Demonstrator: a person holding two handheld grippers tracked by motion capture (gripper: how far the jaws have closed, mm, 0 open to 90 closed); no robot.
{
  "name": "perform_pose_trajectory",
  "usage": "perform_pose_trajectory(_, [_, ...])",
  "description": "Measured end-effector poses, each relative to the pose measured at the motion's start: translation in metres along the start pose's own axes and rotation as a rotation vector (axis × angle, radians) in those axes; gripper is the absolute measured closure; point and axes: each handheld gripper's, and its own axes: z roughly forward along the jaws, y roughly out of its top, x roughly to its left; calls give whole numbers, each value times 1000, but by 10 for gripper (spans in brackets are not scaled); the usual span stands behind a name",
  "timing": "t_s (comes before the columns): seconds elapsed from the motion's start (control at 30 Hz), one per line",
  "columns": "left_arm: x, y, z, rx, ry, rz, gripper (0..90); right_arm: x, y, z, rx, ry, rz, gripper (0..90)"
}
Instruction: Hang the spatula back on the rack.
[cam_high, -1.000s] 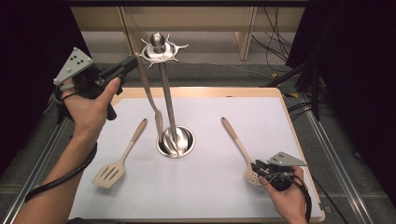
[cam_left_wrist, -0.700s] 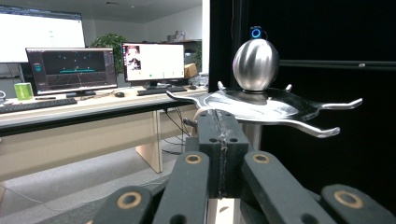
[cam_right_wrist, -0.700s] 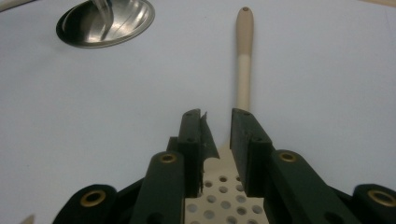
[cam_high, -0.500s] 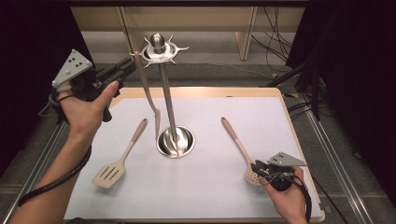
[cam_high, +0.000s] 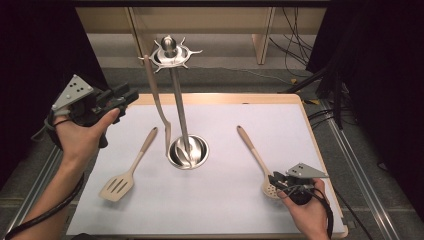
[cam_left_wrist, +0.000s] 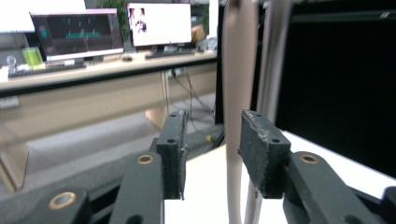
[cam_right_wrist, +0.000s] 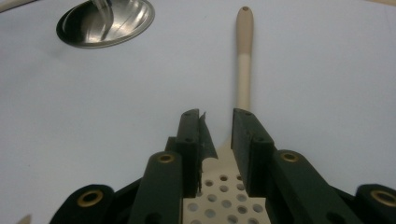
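The left gripper (cam_high: 125, 97) has its jaws spread, and they have just been opening; in the left gripper view the beige handle of a hanging utensil (cam_left_wrist: 238, 93) stands beyond the gap between them, with neither pad pressing on it. That hanging utensil (cam_high: 157, 107) dangles from a hook at the crown of the steel utensil stand (cam_high: 172, 55), on the stand's left, its lower end reaching down beside the stand's round base (cam_high: 189, 151). The left gripper sits well to the left of the stand's pole, above the table's left edge.

The right gripper (cam_high: 278, 181) has its jaws partly spread over the perforated head of a skimmer spatula (cam_right_wrist: 224, 186), which lies flat on the white mat (cam_high: 225, 200) to the right of the stand's base. Whether the pads touch the head I cannot tell. Its handle (cam_right_wrist: 243, 51) points away, toward the stand's far side.

A slotted spatula (cam_high: 127, 172) lies on the mat to the left of the stand's base.
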Motion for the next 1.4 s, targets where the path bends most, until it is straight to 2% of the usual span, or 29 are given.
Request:
perform_pose_trajectory(0.03, [0,0,0,0,0,0,589,0,0,0,0,0,0,735])
perform_pose_trajectory(0.1, [5,-9,0,40,2,-9,575,0,0,0,-1,-6,5,734])
perform_pose_trajectory(0.13, [8,-19,0,78,9,-36,571,0,0,0,-1,2,7,734])
perform_pose_trajectory(0.17, [8,-19,0,78,9,-36,566,0,0,0,-1,2,7,734])
perform_pose_trajectory(0.33, [15,-46,3,172,26,-46,531,0,0,0,-1,2,5,732])
perform_pose_trajectory(0.37, [17,-55,4,195,26,-57,524,0,0,0,-1,2,5,731])
perform_pose_trajectory(0.67, [22,-75,7,248,49,-73,464,0,0,0,-1,-5,9,729])
perform_pose_trajectory(0.83, [22,-84,9,286,59,-59,463,-1,0,0,-1,1,7,728])
perform_pose_trajectory(0.97, [27,-94,10,354,78,-49,464,-1,0,0,0,1,3,728])
perform_pose_trajectory(1.0, [27,-94,10,354,78,-49,464,-1,0,0,0,1,3,728])
perform_pose_trajectory(1.07, [30,-100,12,404,82,-45,466,-1,0,0,2,2,6,728])
perform_pose_trajectory(1.1, [32,-105,13,443,97,-39,468,-1,0,0,3,2,6,727])
perform_pose_trajectory(1.13, [32,-105,13,443,97,-39,472,-1,0,0,3,2,6,727])
perform_pose_trajectory(1.17, [34,-107,14,470,104,-37,472,-1,0,0,4,2,8,727])
perform_pose_trajectory(1.2, [35,-110,14,510,113,-30,474,-1,0,0,5,0,6,727])
perform_pose_trajectory(1.23, [38,-111,14,575,107,-1,476,-1,0,1,-2,5,11,727])
perform_pose_trajectory(1.27, [39,-117,16,616,105,-15,489,-1,0,1,-2,5,12,726])
perform_pose_trajectory(1.3, [39,-117,16,616,105,-15,491,-1,0,1,-2,5,12,726])
perform_pose_trajectory(1.4, [37,-127,21,695,117,-34,501,-2,0,1,-1,6,11,726])
